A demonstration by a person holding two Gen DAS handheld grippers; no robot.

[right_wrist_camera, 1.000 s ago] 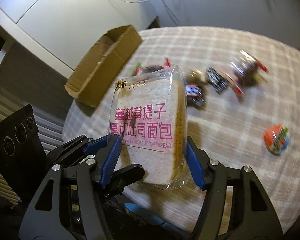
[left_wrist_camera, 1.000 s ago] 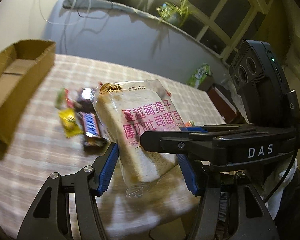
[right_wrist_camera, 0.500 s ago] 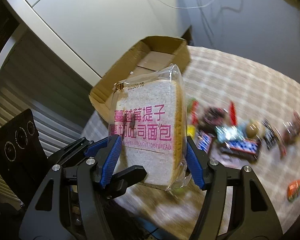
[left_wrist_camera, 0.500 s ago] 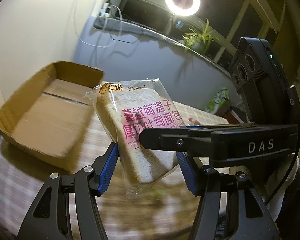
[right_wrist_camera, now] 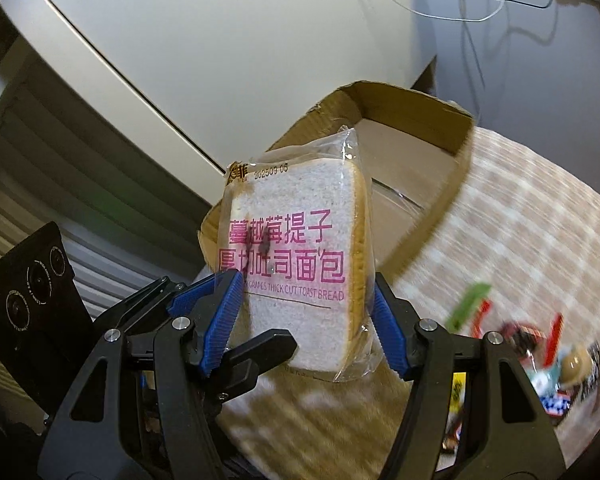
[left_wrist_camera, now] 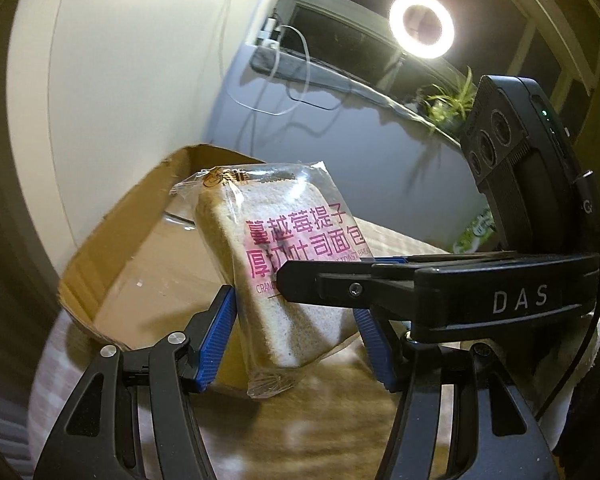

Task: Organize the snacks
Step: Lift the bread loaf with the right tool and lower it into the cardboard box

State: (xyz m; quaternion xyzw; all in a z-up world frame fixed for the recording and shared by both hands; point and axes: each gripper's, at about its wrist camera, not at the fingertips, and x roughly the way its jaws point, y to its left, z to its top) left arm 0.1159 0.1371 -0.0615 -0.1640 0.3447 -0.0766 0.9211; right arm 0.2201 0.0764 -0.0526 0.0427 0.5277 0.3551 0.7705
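I have the wrapped toast bread [left_wrist_camera: 288, 276] pinched between both tools at once, and it hangs in the air just in front of the cardboard box [left_wrist_camera: 140, 276], whose open tray lies right behind it. My left gripper [left_wrist_camera: 296, 336] has its blue pads against the two faces of the slice, low down; my right gripper [right_wrist_camera: 304, 316] squeezes it by its crust edges, again low on the pack. From the left camera the right tool's black finger crosses in front of the printed wrapper, so the two grips sit almost on top of each other.

The box stands at the table's edge, and the loose sweets [right_wrist_camera: 540, 344] lie on the checked cloth [right_wrist_camera: 520, 216] well to the side of the box, too blurred to name singly.

What worries me:
- the bread is soft, and two tight grips could crush it or split the film
- if one tool lets go late, the pack may twist and land on the box's near wall rather than inside
- the fingers are crowded and could knock each other on release
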